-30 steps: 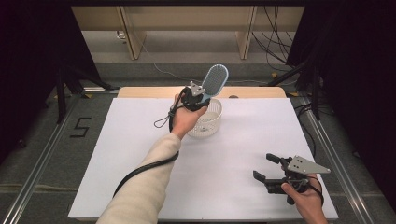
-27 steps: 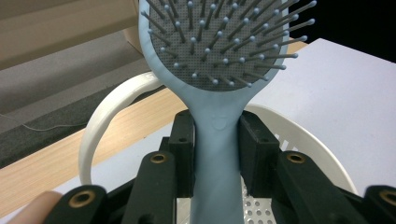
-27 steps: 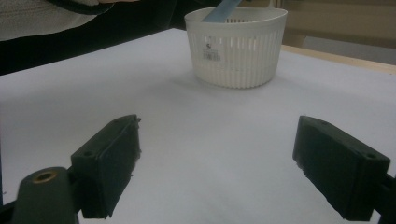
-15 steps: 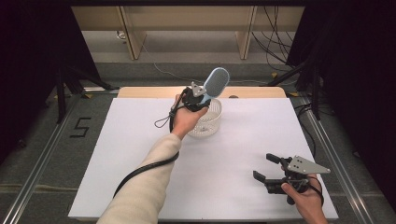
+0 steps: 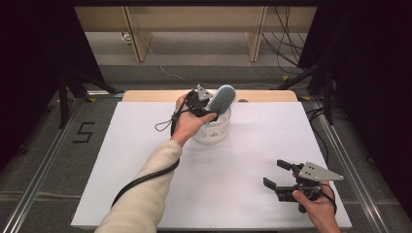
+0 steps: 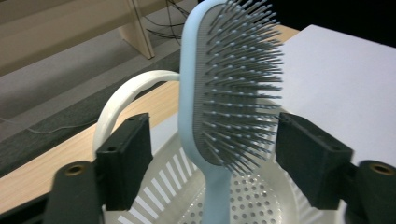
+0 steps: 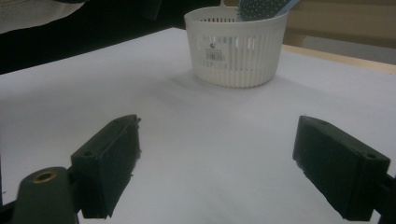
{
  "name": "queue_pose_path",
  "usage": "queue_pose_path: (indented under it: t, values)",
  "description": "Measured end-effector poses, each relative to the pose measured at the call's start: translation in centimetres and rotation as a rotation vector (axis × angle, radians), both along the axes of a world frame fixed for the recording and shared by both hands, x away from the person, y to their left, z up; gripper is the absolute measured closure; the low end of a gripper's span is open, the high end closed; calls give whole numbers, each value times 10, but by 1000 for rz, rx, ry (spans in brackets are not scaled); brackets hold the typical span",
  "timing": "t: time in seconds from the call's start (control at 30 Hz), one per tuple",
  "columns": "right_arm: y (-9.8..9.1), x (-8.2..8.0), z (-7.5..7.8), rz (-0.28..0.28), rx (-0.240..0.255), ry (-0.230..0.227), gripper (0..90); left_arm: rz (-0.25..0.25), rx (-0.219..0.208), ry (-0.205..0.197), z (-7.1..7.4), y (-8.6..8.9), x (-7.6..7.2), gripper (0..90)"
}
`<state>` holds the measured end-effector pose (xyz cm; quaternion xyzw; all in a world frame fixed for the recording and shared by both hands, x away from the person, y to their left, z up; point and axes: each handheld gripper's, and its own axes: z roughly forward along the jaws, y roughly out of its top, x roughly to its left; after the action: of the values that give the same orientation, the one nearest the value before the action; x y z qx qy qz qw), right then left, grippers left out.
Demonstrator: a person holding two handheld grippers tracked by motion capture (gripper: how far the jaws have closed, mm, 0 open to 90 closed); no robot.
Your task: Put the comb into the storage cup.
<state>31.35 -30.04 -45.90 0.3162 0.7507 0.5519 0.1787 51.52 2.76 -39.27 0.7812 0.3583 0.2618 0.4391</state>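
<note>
A light blue hairbrush (image 5: 224,97) stands handle-down in a white slotted basket (image 5: 214,132) at the far middle of the white table. My left gripper (image 5: 208,106) reaches over the basket's left rim. Its jaws have just been opening. In the left gripper view the hairbrush (image 6: 229,93) rises between the two pads (image 6: 126,158) with a gap on each side, bristles facing the right pad, above the basket (image 6: 261,205). My right gripper (image 5: 274,173) rests open near the front right, nothing between its jaws. The right gripper view (image 7: 215,154) faces the basket (image 7: 236,46) and the hairbrush (image 7: 261,7).
The white table cover (image 5: 121,160) spreads wide around the basket, with a wooden strip (image 5: 145,95) along its far edge. The left gripper's black cable (image 5: 141,179) trails beside the forearm. A metal rail (image 5: 39,170) runs along the floor on the left.
The left gripper's jaws have parted from the hairbrush, and the brush head sits lower over the basket than before. The right gripper has not moved.
</note>
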Motion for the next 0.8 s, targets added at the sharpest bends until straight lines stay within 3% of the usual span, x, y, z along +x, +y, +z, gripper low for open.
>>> queue_pose_path:
  t: [0.17, 0.37, 0.8]
  values:
    - [0, 0, 0, -2, -4, 3, 155, -35, -5, 28, 7, 6, -11, 164]
    - [0, 0, 0, -4, -6, 1, 155, -49, -3, 46, 13, 19, -24, 110]
    - [0, 0, 0, -11, -9, 5, 155, -65, -24, 69, 13, 55, -55, 70]
